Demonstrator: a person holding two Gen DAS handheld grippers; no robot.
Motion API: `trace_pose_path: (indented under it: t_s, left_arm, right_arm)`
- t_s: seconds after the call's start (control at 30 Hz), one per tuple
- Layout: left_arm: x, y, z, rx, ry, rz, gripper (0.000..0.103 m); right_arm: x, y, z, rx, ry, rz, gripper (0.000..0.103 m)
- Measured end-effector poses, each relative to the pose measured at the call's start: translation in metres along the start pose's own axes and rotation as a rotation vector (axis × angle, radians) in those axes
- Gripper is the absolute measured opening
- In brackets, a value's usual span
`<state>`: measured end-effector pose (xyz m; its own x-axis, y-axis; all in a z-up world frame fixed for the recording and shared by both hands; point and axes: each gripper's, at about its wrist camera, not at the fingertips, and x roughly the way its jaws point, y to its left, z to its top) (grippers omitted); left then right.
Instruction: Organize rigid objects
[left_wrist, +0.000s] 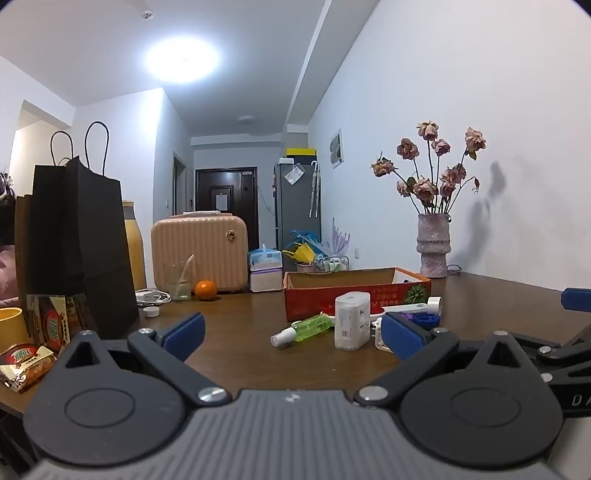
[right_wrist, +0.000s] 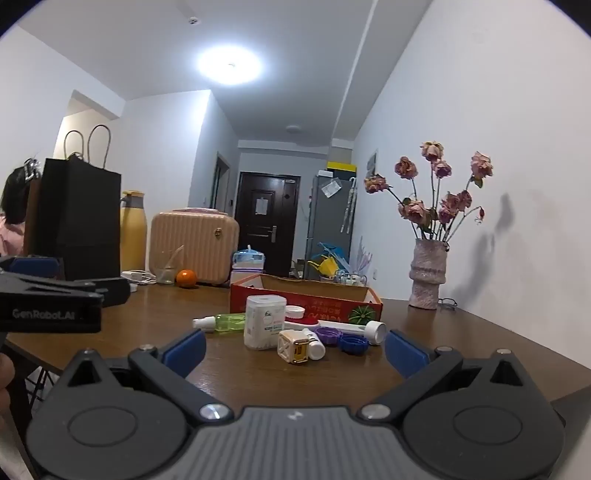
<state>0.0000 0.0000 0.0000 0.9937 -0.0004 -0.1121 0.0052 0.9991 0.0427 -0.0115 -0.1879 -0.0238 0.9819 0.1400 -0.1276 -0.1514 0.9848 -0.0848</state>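
Both wide open and empty above the brown wooden desk (right_wrist: 155, 314), left gripper (left_wrist: 291, 334) and right gripper (right_wrist: 295, 349), facing small clutter beside the red cardboard box (right_wrist: 306, 301): white cylindrical container (right_wrist: 264, 321), green spray bottle (left_wrist: 306, 328).

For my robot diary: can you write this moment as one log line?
left gripper: open, empty | right gripper: open, empty | small items: on table, outside red box

"GenRobot.AI" is printed in pale letters on the black body of the left gripper (right_wrist: 51, 314), off to the left of the right gripper's fingers (right_wrist: 184, 345). Print on the red cardboard box (right_wrist: 306, 308) and the white container (right_wrist: 264, 321) ahead of the fingers is illegible.
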Motion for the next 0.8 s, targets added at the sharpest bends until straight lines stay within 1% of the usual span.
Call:
trace_pose_path:
  t_s: [0.13, 0.17, 0.2, 0.23, 0.27, 0.33, 0.4, 0.57, 0.8]
  left_arm:
    - [0.003, 0.002, -0.001, -0.001, 0.008, -0.036, 0.103]
    - [0.006, 0.007, 0.000, -0.018, 0.012, -0.041, 0.103]
    - [0.010, 0.012, 0.001, -0.026, 0.013, -0.045, 0.103]
    - [0.009, 0.009, 0.002, -0.019, 0.010, -0.044, 0.103]
    - [0.003, 0.011, 0.002, -0.024, -0.019, -0.047, 0.103]
    - [0.005, 0.012, 0.001, -0.018, -0.021, -0.050, 0.103]
    - [0.001, 0.003, -0.002, -0.006, -0.027, -0.046, 0.103]
    - [0.000, 0.002, -0.002, -0.005, -0.020, -0.059, 0.103]
    - [0.003, 0.002, -0.002, -0.005, -0.006, -0.055, 0.103]
  right_arm:
    - [-0.002, 0.004, 0.000, -0.017, 0.006, 0.017, 0.103]
    - [-0.006, -0.003, 0.001, 0.019, -0.004, 0.015, 0.103]
    - [-0.007, -0.004, 0.002, 0.017, 0.001, 0.014, 0.103]
    - [-0.004, -0.002, 0.001, 0.023, 0.012, 0.007, 0.103]
    - [0.001, -0.003, -0.001, 0.026, 0.026, 0.004, 0.103]
    - [0.001, -0.006, -0.001, 0.020, 0.022, 0.007, 0.103]
    - [0.000, -0.002, -0.001, 0.014, 0.011, -0.001, 0.103]
    - [0.001, -0.001, -0.002, 0.016, 0.013, -0.008, 0.103]
    - [0.002, -0.001, -0.002, 0.018, 0.014, -0.007, 0.103]
